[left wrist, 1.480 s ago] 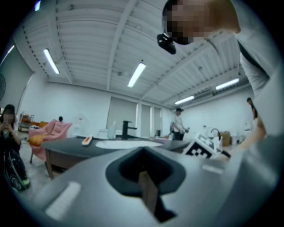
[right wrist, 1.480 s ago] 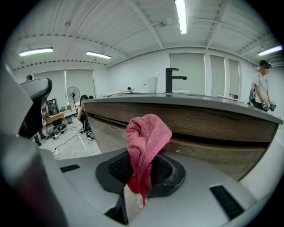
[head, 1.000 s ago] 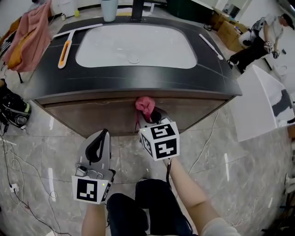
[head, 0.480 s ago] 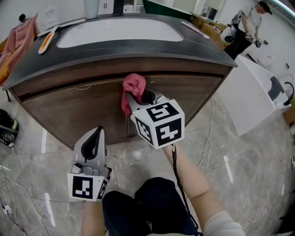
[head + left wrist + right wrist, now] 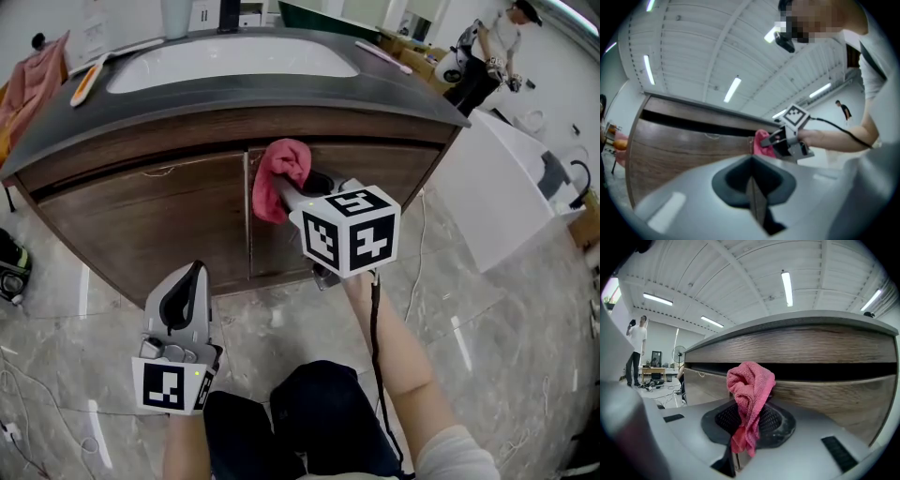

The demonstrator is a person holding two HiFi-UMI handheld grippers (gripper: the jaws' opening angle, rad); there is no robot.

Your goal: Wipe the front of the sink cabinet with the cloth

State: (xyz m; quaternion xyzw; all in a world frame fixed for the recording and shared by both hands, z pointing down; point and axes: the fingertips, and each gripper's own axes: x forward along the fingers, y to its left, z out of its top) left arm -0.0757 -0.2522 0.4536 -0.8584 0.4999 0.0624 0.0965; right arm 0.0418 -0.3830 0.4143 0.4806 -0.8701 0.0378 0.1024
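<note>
A pink cloth is bunched against the brown wooden front of the sink cabinet, near the top of the seam between its two doors. My right gripper is shut on the cloth and presses it to the wood. My left gripper hangs lower, in front of the left door and apart from it, with its jaws shut on nothing. In the left gripper view the cloth and the right gripper show against the cabinet.
A dark countertop with a white basin overhangs the doors. An orange-handled tool lies at the basin's left. A white box stands to the right of the cabinet. Another person stands at the far right.
My view has dropped from over the basin to the cabinet's front. The right gripper has carried the cloth a little to the right across the doors' top; the left gripper has held its place.
</note>
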